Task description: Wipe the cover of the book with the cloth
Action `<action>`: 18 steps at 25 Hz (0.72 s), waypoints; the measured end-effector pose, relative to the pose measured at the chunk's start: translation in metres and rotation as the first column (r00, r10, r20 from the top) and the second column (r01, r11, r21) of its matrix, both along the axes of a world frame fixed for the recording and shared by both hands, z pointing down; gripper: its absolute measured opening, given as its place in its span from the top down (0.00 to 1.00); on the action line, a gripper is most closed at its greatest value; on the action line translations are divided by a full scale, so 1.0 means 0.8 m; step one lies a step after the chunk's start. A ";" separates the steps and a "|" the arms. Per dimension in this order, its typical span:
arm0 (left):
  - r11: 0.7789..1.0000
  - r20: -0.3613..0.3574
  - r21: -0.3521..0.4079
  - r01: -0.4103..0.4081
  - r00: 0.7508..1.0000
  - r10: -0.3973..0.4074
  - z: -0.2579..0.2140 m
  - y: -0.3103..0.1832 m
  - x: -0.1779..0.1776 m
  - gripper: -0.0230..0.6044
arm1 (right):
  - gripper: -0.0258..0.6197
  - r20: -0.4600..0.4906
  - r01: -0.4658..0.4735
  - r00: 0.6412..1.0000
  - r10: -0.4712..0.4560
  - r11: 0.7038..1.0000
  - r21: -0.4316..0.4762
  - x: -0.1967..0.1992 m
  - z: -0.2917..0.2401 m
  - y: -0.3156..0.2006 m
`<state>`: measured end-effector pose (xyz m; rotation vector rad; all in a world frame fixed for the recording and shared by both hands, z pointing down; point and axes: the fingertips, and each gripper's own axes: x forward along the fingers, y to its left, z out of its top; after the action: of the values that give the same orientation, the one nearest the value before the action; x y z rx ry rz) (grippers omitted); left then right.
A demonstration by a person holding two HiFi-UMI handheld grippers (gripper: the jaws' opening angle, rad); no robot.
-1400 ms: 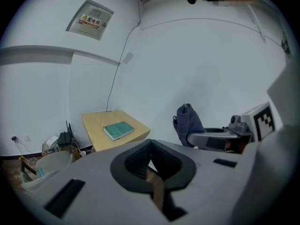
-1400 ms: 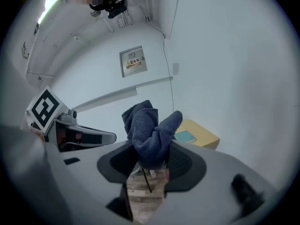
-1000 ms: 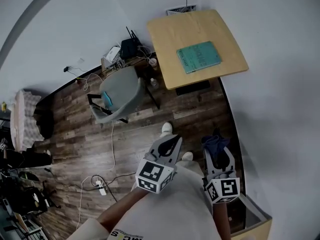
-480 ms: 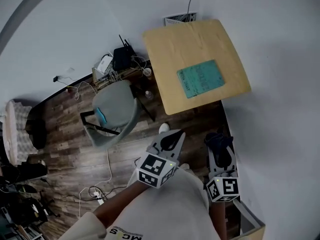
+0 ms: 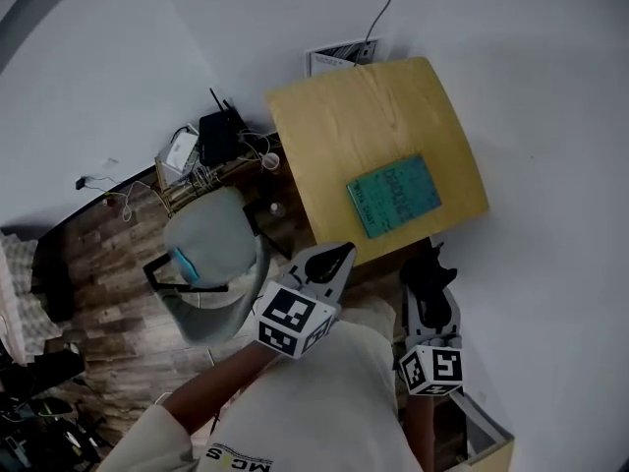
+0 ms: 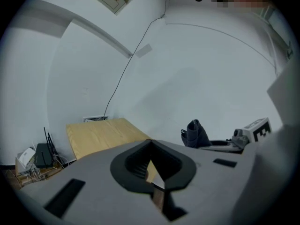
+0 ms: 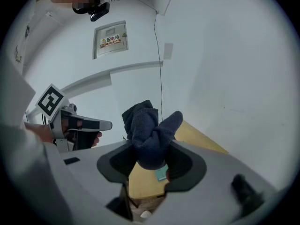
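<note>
A teal book [image 5: 393, 196] lies near the front right edge of a light wooden table [image 5: 344, 116]. My right gripper [image 5: 430, 281] is held short of the table's near edge, shut on a bunched dark blue cloth [image 5: 425, 268]. In the right gripper view the cloth [image 7: 149, 135] bulges up between the jaws, and a sliver of the book [image 7: 161, 173] shows beneath it. My left gripper [image 5: 334, 257] hovers to the left, at the table's front edge, shut with nothing in it. Its pads meet in the left gripper view [image 6: 151, 142], with the table [image 6: 101, 134] beyond.
A grey chair [image 5: 211, 264] stands left of the table on the wood floor. A router and tangled cables [image 5: 211, 136] lie by the wall behind it. White walls close in at the table's back and right. An open box [image 5: 486, 442] sits at the lower right.
The table and book have drawn nearer and lower in the head view as the person stepped toward them. Both grippers now sit at the table's front edge, the cloth still held.
</note>
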<state>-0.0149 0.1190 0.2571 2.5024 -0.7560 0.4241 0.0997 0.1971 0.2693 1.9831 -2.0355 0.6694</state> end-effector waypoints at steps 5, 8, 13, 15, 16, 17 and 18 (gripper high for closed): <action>1.000 0.001 -0.015 -0.009 1.000 0.009 0.007 -0.036 0.008 0.95 | 0.68 -0.021 -0.007 1.000 0.006 0.999 -0.035 0.016 0.009 -0.032; 1.000 0.014 -0.018 -0.015 1.000 0.016 0.016 -0.050 0.019 0.95 | 0.68 -0.021 -0.006 1.000 0.005 0.999 -0.042 0.032 0.017 -0.054; 0.999 0.047 -0.036 -0.010 0.999 0.011 0.034 -0.073 0.043 0.95 | 0.68 -0.036 0.033 0.999 -0.035 0.998 -0.050 0.058 0.035 -0.095; 0.999 0.061 -0.045 0.000 0.998 0.003 0.044 -0.084 0.054 0.95 | 0.68 -0.050 0.047 0.998 -0.049 0.998 -0.037 0.070 0.043 -0.116; 0.999 0.069 -0.049 0.004 0.998 0.000 0.049 -0.090 0.060 0.95 | 0.68 -0.058 0.055 0.997 -0.056 0.998 -0.030 0.076 0.048 -0.127; 0.998 0.077 -0.055 0.007 0.997 -0.003 0.055 -0.094 0.066 0.95 | 0.68 -0.065 0.062 0.996 -0.064 0.998 -0.032 0.083 0.056 -0.137; 0.998 0.084 -0.066 0.010 0.996 -0.004 0.061 -0.097 0.072 0.95 | 0.68 -0.072 0.066 0.995 -0.069 0.997 -0.042 0.089 0.064 -0.144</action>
<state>0.0426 0.0417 0.3062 2.4322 -0.7696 0.5464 0.1712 0.0819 0.3204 1.8795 -2.0211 0.6082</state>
